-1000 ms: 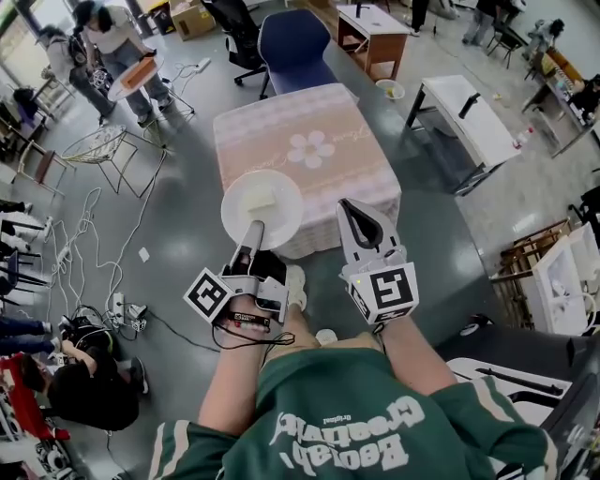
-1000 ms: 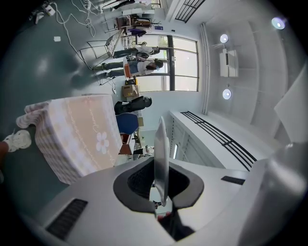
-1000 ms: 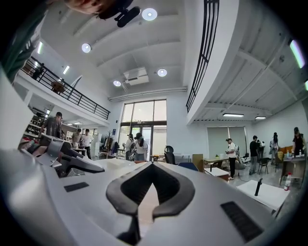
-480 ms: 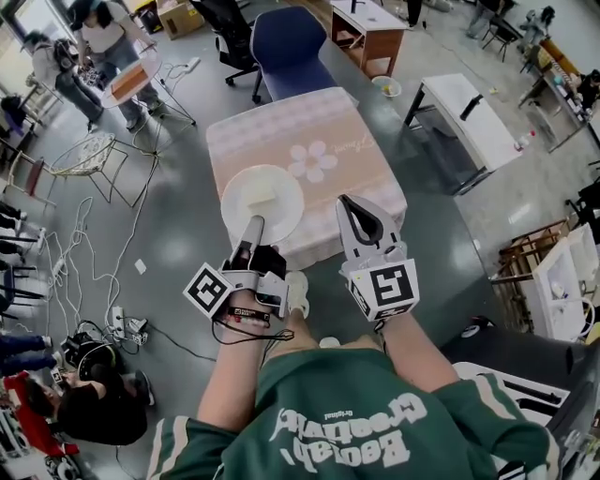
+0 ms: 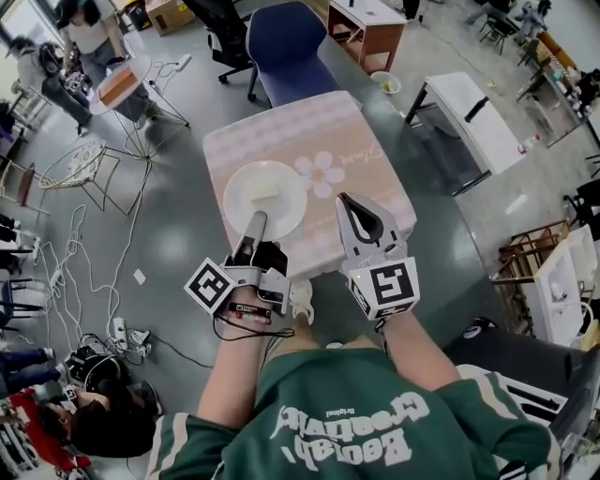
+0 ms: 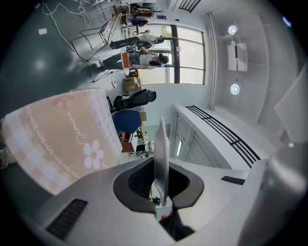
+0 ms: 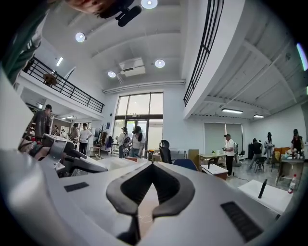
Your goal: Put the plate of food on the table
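Observation:
A white plate (image 5: 267, 199) with a pale piece of food (image 5: 266, 194) on it is over the near left part of a small table with a peach, flower-printed cloth (image 5: 333, 141). Whether the plate rests on the cloth or hangs just above it does not show. My left gripper (image 5: 256, 220) is shut on the plate's near rim. In the left gripper view the plate (image 6: 160, 149) stands edge-on between the jaws of the left gripper (image 6: 161, 194), with the table (image 6: 57, 139) to the left. My right gripper (image 5: 344, 200) is shut and holds nothing over the table's near edge; the right gripper (image 7: 152, 166) looks out level into the room.
A blue chair (image 5: 290, 47) stands behind the table. A white low table (image 5: 467, 114) and a wooden desk (image 5: 369, 26) are at the right rear. Cables (image 5: 80, 244), a wire rack (image 5: 70, 167) and people (image 5: 84, 33) fill the floor at left.
The person has stepped closer to the table. The plate in the left gripper has moved from over the table's near edge to farther in over the cloth. The right gripper has come along beside it.

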The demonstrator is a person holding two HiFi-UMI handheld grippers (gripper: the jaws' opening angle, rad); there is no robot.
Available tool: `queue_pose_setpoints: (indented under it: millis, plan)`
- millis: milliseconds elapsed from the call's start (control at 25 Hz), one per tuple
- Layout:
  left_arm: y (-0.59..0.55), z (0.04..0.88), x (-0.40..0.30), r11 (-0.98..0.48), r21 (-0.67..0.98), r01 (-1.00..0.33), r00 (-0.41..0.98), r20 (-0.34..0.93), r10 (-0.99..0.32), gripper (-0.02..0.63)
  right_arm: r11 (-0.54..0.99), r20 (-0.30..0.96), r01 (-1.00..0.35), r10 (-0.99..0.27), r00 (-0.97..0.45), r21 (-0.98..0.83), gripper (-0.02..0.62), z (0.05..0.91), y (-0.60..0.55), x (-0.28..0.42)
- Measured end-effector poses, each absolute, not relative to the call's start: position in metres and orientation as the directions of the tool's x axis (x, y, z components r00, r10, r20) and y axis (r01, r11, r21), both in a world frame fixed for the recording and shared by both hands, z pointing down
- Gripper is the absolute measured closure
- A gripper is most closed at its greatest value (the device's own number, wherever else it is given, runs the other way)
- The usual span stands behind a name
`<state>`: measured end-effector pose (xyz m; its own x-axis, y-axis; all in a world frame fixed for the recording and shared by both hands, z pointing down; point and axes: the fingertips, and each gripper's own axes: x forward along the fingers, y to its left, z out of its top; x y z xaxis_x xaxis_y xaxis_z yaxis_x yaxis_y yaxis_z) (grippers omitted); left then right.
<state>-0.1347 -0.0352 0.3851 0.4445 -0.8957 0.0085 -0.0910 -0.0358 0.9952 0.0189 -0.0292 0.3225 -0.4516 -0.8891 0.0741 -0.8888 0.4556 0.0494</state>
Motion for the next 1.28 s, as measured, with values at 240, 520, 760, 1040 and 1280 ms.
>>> queue_pose_setpoints:
  millis: [240, 520, 760, 1040, 1280]
  plan:
    - [-0.080, 0.391, -0.145, -0.023, 0.995, -0.098, 0.469, 0.026, -0.883, 0.581, 0.432, 0.087, -0.901, -0.900, -0.427, 0.047, 0.581, 0.326, -0.070, 0.007]
    - [-0.129, 0.389, -0.151, -0.033, 0.995, -0.091, 0.505, 0.017, -0.863, 0.581, 0.392, 0.081, -0.919, -0.918, -0.388, 0.041, 0.581, 0.323, -0.113, -0.002]
    - [-0.160, 0.390, -0.154, -0.038, 0.995, -0.095, 0.528, 0.018, -0.849, 0.581, 0.368, 0.080, -0.929, -0.928, -0.365, 0.040, 0.581, 0.322, -0.140, -0.005]
    - [-0.181, 0.395, -0.160, -0.035, 0.995, -0.093, 0.533, 0.020, -0.846, 0.580, 0.367, 0.091, -0.929, -0.928, -0.362, 0.046, 0.581, 0.328, -0.157, -0.013]
    - [-0.194, 0.403, -0.159, -0.023, 0.996, -0.086, 0.529, 0.027, -0.848, 0.581, 0.371, 0.103, -0.928, -0.925, -0.365, 0.043, 0.581, 0.334, -0.174, -0.013]
